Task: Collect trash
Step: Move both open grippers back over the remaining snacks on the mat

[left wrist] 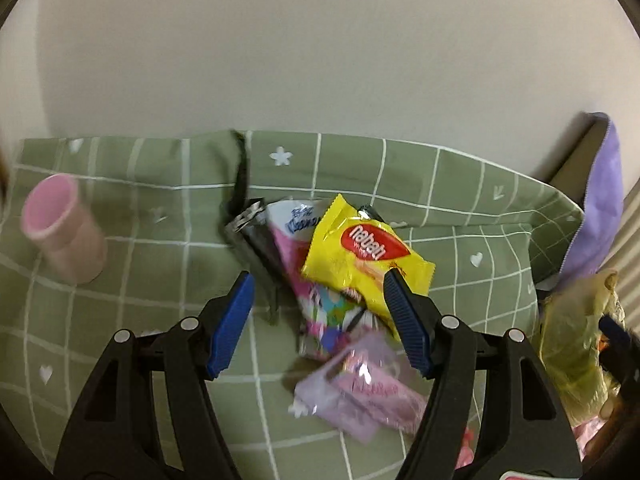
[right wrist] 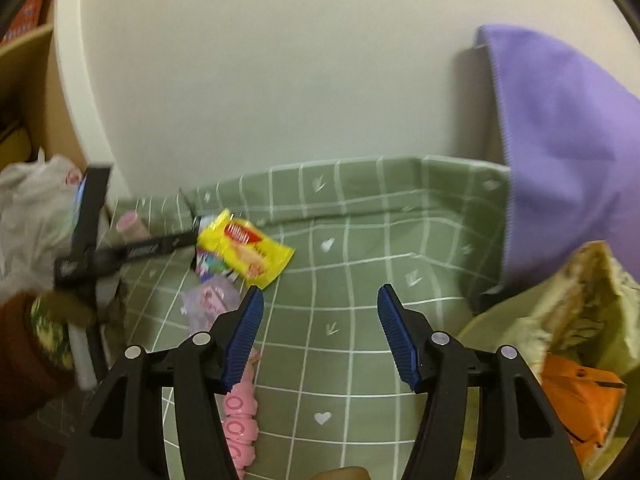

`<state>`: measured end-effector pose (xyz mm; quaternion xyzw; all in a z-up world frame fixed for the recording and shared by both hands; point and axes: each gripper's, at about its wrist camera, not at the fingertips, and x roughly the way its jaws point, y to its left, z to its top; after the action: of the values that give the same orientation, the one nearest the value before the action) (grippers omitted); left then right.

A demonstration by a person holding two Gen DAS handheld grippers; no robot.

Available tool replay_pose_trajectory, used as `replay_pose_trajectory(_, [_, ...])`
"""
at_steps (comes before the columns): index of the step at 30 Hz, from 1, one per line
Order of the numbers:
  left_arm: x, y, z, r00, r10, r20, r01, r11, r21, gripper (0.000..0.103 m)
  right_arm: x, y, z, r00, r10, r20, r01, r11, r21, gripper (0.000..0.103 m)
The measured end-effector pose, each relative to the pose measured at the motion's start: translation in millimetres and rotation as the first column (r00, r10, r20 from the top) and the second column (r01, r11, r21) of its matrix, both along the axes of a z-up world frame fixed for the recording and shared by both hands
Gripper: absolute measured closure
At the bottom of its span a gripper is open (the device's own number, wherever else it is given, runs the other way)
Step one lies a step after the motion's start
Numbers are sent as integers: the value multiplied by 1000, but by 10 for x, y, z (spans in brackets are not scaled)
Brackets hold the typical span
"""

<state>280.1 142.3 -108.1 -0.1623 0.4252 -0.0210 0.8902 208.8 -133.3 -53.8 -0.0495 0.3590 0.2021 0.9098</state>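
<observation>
A pale wall (left wrist: pixel 280 48) rises behind a green checked cloth (left wrist: pixel 460 184) that covers the surface. A purple cushion (right wrist: pixel 560 140) leans at the right, with a yellowish bag (left wrist: pixel 572 340) below it. A pink cup (left wrist: pixel 64 232) lies on its side at the left, well apart from the trash. The trash sits mid-cloth in a heap: a yellow packet (left wrist: pixel 360 256) on top of a pink wrapper (left wrist: pixel 316 308), a dark wrapper (left wrist: pixel 256 248) beside them, a lilac packet (left wrist: pixel 360 392) nearer. The left gripper (left wrist: pixel 320 284) hangs just over the heap, jaws apart, holding nothing; its right finger overlaps the yellow packet in view. The right gripper (right wrist: pixel 320 296) stands wide open over bare cloth, empty
</observation>
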Motion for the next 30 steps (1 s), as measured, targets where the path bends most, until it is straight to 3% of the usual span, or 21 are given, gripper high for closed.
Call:
replay_pose_trajectory(5, [275, -194, -72, 999, -45, 6, 44, 997, 61, 40, 137, 117, -222, 999, 14, -48, -18, 998, -66, 47])
replay_pose_trajectory(6, [314, -239, -103, 998, -58, -3, 58, 996, 72, 47, 174, 100, -270, 998, 8, -57, -12, 997, -71, 47])
replay_pose_trajectory(7, [337, -280, -143, 997, -74, -15, 75, 994, 83, 68, 183, 93, -298, 998, 5, -67, -10, 998, -68, 47])
replay_pose_trajectory(9, [316, -326, -194, 995, -84, -46, 88, 991, 99, 88, 223, 77, -349, 996, 8, -89, -12, 999, -48, 47])
replay_pose_trajectory(13, [44, -235, -147, 996, -74, -46, 76, 996, 36, 97, 317, 102, -440, 993, 37, -115, -41, 999, -34, 47])
replay_pose_trajectory(17, [-365, -178, -97, 994, -88, -58, 90, 996, 24, 97, 411, 257, -575, 988, 72, -135, -82, 994, -68, 47])
replay_pose_trajectory(21, [-612, -101, -100, 994, -72, -82, 72, 997, 0, 95, 582, 496, -575, 986, 131, -101, -140, 986, -88, 47])
replay_pose_trajectory(25, [-792, 17, -96, 996, -40, -82, 42, 999, 21, 70, 863, 705, -702, 970, 212, -120, -222, 971, -84, 47])
replay_pose_trajectory(30, [-929, 195, -95, 997, -4, -82, 7, 1000, 30, 58, 1108, 804, -978, 967, 195, -164, -217, 968, -129, 47])
